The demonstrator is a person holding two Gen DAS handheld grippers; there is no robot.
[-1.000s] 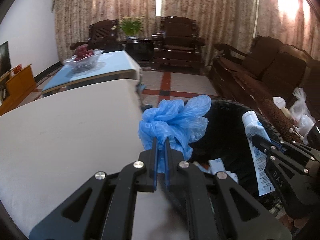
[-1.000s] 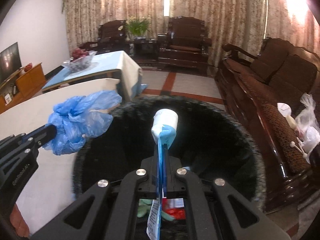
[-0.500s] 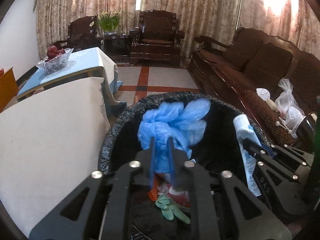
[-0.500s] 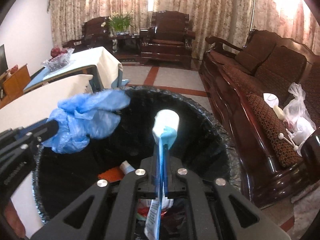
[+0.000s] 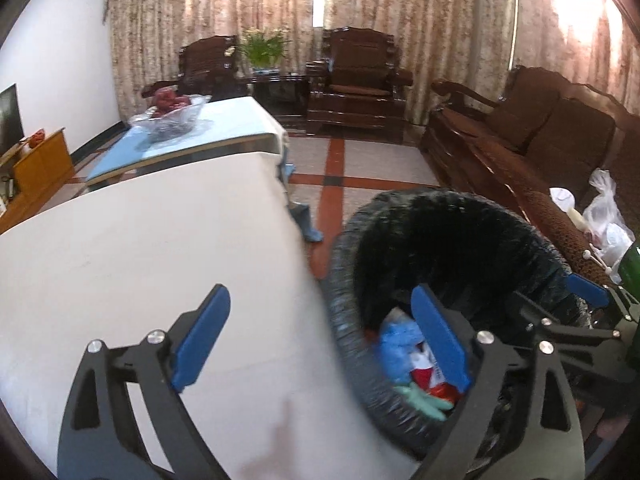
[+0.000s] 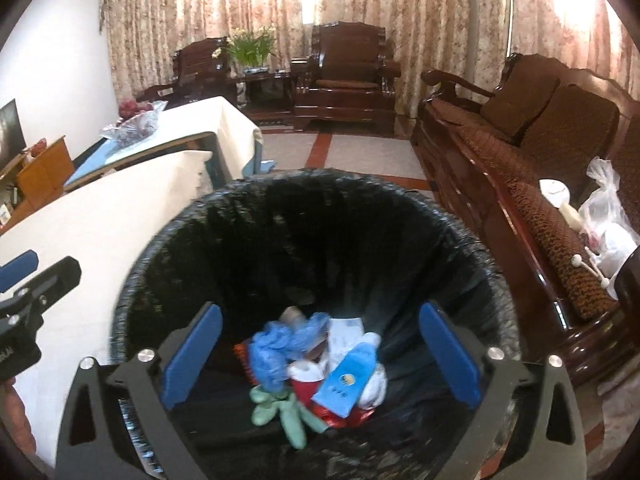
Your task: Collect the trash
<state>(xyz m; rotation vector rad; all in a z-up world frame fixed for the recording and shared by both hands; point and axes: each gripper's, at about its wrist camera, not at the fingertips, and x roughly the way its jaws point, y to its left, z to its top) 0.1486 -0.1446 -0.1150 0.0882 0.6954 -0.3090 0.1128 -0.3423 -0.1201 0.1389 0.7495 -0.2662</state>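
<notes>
- Living-room floor tiles run between a cloth-covered table point(image 5: 160, 248) and a brown sofa point(image 6: 540, 184), with the black-lined trash bin point(image 6: 160, 248) standing beside the table's corner.
- Nearest, the right gripper point(image 6: 320, 350) hangs over the bin's mouth; its jaws have just been opening and stand wide apart with nothing between them.
- Just beside it, the left gripper point(image 5: 320, 340) straddles the table edge and the bin rim, its jaws likewise just opened and empty.
- Down in the bin lie the blue tube point(image 6: 348, 380), the crumpled blue plastic bag point(image 6: 280, 348) and a green glove point(image 6: 280, 412).
- The tube rests tilted, its long axis running from lower left to upper right, white cap toward the far wall of the bin.
- The drop looks done; the next move calls for lifting both grippers clear and seeking more trash, perhaps the plastic bags point(image 6: 604, 220) on the sofa.
</notes>
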